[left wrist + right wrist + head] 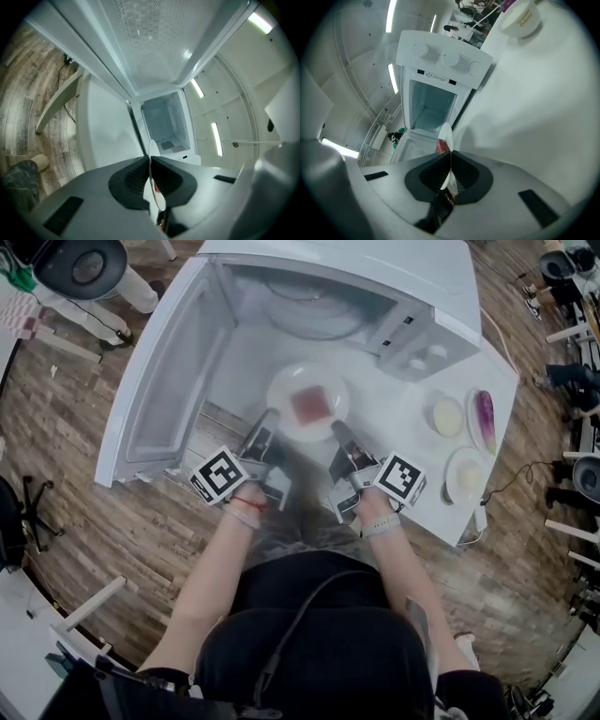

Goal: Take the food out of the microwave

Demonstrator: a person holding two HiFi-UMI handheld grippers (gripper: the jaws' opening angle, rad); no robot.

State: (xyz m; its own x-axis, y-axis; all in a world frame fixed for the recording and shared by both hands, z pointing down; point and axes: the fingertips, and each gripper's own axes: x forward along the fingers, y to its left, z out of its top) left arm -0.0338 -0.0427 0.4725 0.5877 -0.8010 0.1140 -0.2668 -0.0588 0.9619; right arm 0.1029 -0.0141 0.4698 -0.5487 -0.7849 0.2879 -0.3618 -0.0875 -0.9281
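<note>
A white plate [281,390] with a reddish square of food [309,406] hangs in front of the open microwave [281,306], outside its cavity. My left gripper [270,418] is shut on the plate's left rim, and my right gripper [335,427] is shut on its right rim. In the left gripper view the plate [153,150] shows edge-on between the dark pads [133,176]. The right gripper view shows the same plate [446,133] edge-on, pinched in the pads [464,173], with the red food [442,146] behind it. The microwave [436,79] stands empty beyond.
The microwave door [169,371] swings open to the left. On the white table [412,456] to the right lie a small yellowish dish [448,415], a plate with a purple item [485,413] and another white plate [466,474]. A cable [511,474] hangs off the table's right edge.
</note>
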